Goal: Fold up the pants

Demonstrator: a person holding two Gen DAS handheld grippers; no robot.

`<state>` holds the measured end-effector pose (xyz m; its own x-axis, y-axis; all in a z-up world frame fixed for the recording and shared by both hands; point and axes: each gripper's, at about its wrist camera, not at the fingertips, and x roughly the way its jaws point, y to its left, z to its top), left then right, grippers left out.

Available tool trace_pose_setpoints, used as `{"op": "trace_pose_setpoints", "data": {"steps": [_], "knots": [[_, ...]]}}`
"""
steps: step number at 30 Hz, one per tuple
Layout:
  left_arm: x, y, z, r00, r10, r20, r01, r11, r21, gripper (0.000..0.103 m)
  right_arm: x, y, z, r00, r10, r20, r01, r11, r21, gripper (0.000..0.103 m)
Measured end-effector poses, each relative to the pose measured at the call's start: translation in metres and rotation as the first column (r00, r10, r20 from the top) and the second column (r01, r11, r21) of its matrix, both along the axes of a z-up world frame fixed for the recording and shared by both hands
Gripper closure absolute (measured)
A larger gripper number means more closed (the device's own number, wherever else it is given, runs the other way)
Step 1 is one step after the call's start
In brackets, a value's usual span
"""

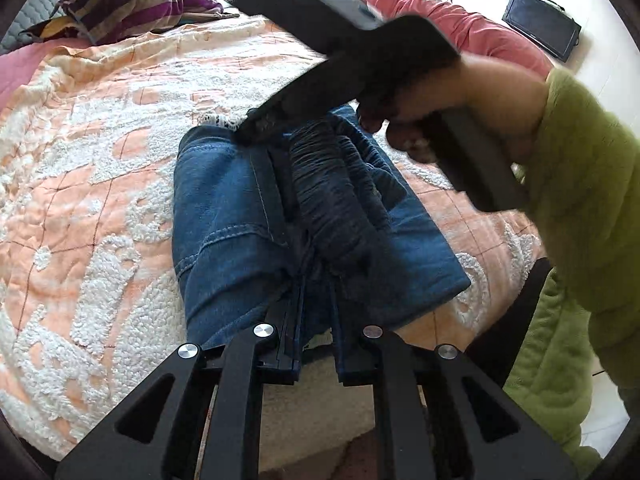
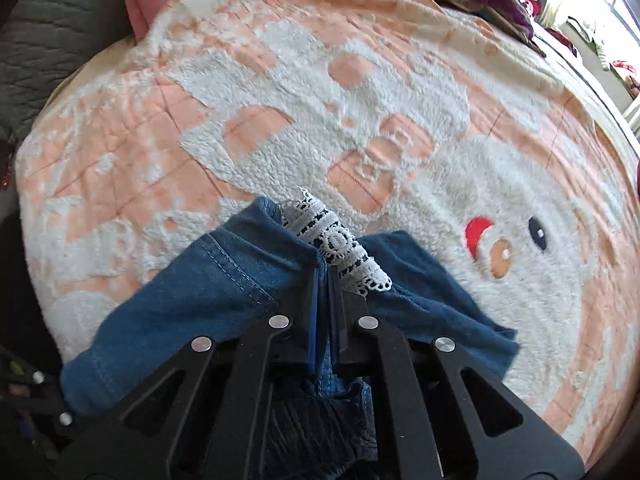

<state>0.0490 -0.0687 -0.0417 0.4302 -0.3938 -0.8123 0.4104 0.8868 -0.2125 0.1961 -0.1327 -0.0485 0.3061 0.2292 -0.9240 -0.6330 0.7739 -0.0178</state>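
Note:
Blue denim pants (image 1: 224, 216) lie folded into a short bundle on the bed, with a dark gathered waistband (image 1: 328, 196) on top. My left gripper (image 1: 316, 300) is shut on the near edge of the pants. My right gripper (image 1: 260, 124) comes down from above onto the far edge of the bundle. In the right wrist view the right gripper (image 2: 324, 280) is shut on the denim (image 2: 224, 280) beside a white lace trim (image 2: 340, 248).
The bed is covered by a peach and white fleece blanket (image 1: 92, 168) with a snowman face (image 2: 504, 240). Striped purple pillows (image 1: 136, 4) lie at the far end. The person's green sleeve (image 1: 580, 208) is at the right. A dark screen (image 1: 540, 24) hangs on the wall.

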Motion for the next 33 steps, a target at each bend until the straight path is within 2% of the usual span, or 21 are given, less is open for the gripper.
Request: {"op": "trace_pose_setpoints", "data": {"steps": [2, 4, 5, 6, 7, 11, 12, 15, 16, 18, 20, 22, 25, 26, 27, 29, 31, 33], "knots": [[0.000, 0.001, 0.002, 1.000, 0.000, -0.008, 0.000, 1.000, -0.009, 0.091, -0.001, -0.005, 0.005, 1.000, -0.023, -0.004, 0.023, 0.999, 0.041, 0.101], [-0.001, 0.001, 0.005, 1.000, 0.000, -0.014, 0.000, 1.000, -0.024, 0.089, 0.000, -0.019, 0.020, 0.998, -0.063, -0.004, 0.063, 0.990, 0.122, 0.094], [-0.001, 0.002, 0.008, 1.000, -0.001, -0.015, 0.000, 0.999, -0.038, 0.085, -0.002, -0.029, 0.030, 0.996, -0.090, -0.005, 0.089, 0.981, 0.171, 0.084], [-0.002, 0.001, 0.011, 1.000, -0.003, -0.014, 0.002, 0.998, -0.056, 0.074, -0.002, -0.033, 0.038, 0.994, -0.106, 0.004, 0.103, 0.975, 0.194, 0.077], [-0.004, 0.001, 0.015, 1.000, -0.005, -0.008, 0.004, 0.998, -0.061, 0.068, -0.006, -0.041, 0.049, 0.992, -0.123, 0.027, 0.114, 0.968, 0.222, 0.075], [-0.009, -0.001, 0.031, 0.999, -0.013, 0.034, 0.015, 0.998, -0.054, 0.060, -0.024, -0.067, 0.080, 0.985, -0.155, 0.078, 0.124, 0.944, 0.306, 0.061], [-0.011, -0.002, 0.035, 0.999, -0.013, 0.039, 0.016, 0.998, -0.058, 0.056, -0.029, -0.072, 0.087, 0.983, -0.163, 0.089, 0.127, 0.939, 0.320, 0.060], [-0.011, -0.001, 0.042, 0.998, -0.007, 0.055, 0.010, 0.998, -0.054, 0.054, -0.046, -0.086, 0.103, 0.975, -0.182, 0.126, 0.126, 0.924, 0.362, 0.054], [-0.011, 0.000, 0.043, 0.998, -0.006, 0.059, 0.009, 0.998, -0.055, 0.051, -0.050, -0.091, 0.109, 0.971, -0.191, 0.141, 0.125, 0.917, 0.380, 0.052], [-0.012, 0.000, 0.050, 0.997, 0.001, 0.075, 0.004, 0.999, -0.054, 0.046, -0.060, -0.100, 0.117, 0.966, -0.202, 0.160, 0.123, 0.907, 0.402, 0.046], [-0.013, -0.001, 0.055, 0.996, 0.006, 0.087, -0.001, 0.999, -0.054, 0.046, -0.070, -0.109, 0.124, 0.959, -0.218, 0.183, 0.125, 0.900, 0.417, 0.043], [-0.014, -0.001, 0.059, 0.995, 0.014, 0.099, -0.009, 0.999, -0.051, 0.033, -0.078, -0.114, 0.129, 0.952, -0.230, 0.201, 0.125, 0.894, 0.429, 0.039], [-0.014, 0.005, 0.068, 0.992, 0.035, 0.118, -0.029, 0.998, -0.048, 0.031, -0.093, -0.123, 0.135, 0.941, -0.247, 0.232, 0.126, 0.890, 0.437, 0.034], [-0.014, 0.006, 0.070, 0.991, 0.043, 0.124, -0.037, 0.998, -0.049, 0.028, -0.097, -0.125, 0.137, 0.937, -0.253, 0.242, 0.127, 0.889, 0.439, 0.032], [-0.014, 0.008, 0.072, 0.990, 0.053, 0.131, -0.047, 0.998, -0.046, 0.020, -0.103, -0.127, 0.139, 0.932, -0.259, 0.254, 0.127, 0.888, 0.442, 0.031], [-0.014, 0.009, 0.076, 0.988, 0.062, 0.142, -0.056, 0.998, -0.040, 0.017, -0.109, -0.132, 0.141, 0.926, -0.269, 0.265, 0.129, 0.885, 0.446, 0.025], [-0.014, 0.010, 0.079, 0.986, 0.071, 0.153, -0.067, 0.997, -0.028, 0.009, -0.116, -0.135, 0.143, 0.922, -0.277, 0.272, 0.132, 0.882, 0.452, 0.019], [-0.014, 0.013, 0.083, 0.983, 0.081, 0.165, -0.079, 0.997, -0.022, 0.009, -0.122, -0.136, 0.144, 0.917, -0.285, 0.281, 0.137, 0.882, 0.450, 0.017]]}}
